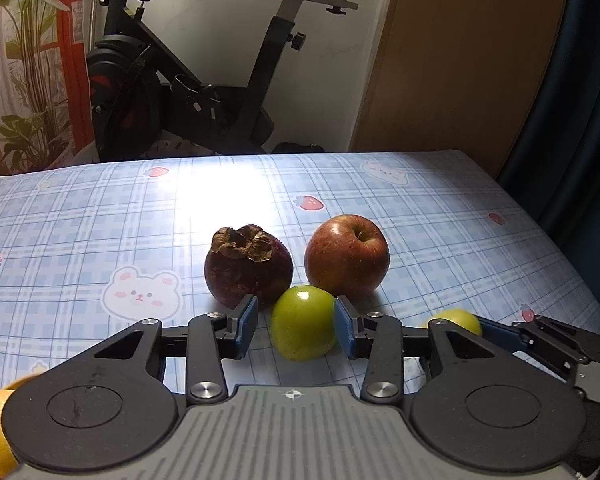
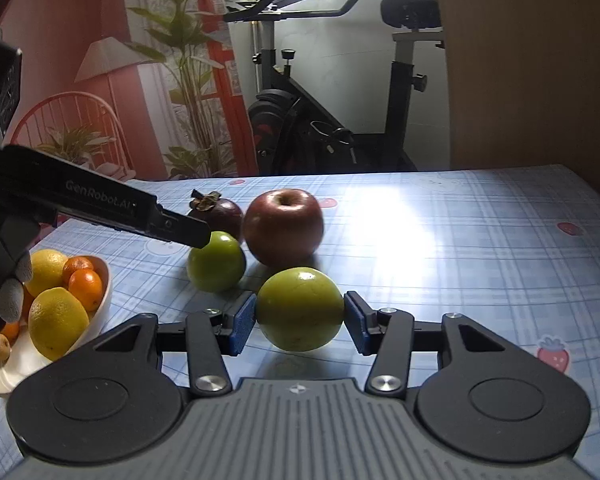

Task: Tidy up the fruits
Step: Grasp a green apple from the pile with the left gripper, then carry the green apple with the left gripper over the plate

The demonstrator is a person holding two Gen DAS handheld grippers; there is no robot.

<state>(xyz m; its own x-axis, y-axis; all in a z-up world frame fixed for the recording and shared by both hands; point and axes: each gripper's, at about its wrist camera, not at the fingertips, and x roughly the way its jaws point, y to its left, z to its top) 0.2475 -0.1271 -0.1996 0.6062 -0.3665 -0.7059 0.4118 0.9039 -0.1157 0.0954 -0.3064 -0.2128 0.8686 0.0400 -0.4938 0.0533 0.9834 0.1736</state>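
Left tool [image 1: 295, 327]: matte black linkage arms with triangular cut-outs, round black hubs with recessed discs at either side, and silver screw heads at the pivots. Its fingers [image 1: 247, 326] carry blue rubber pads on black brackets. The grey ribbed base plate bears a small white compass-star mark at centre. From the right wrist view, its black side bar shows white "GenRobot.AI" lettering.

Right tool [image 2: 300, 322]: same build, with black arms, silver pivot screws, blue-padded fingers [image 2: 242, 324], a grey ribbed plate and a white star mark.

Left hand [image 2: 4, 280]: wears a glove in black and grey knit, with grey fingertips.
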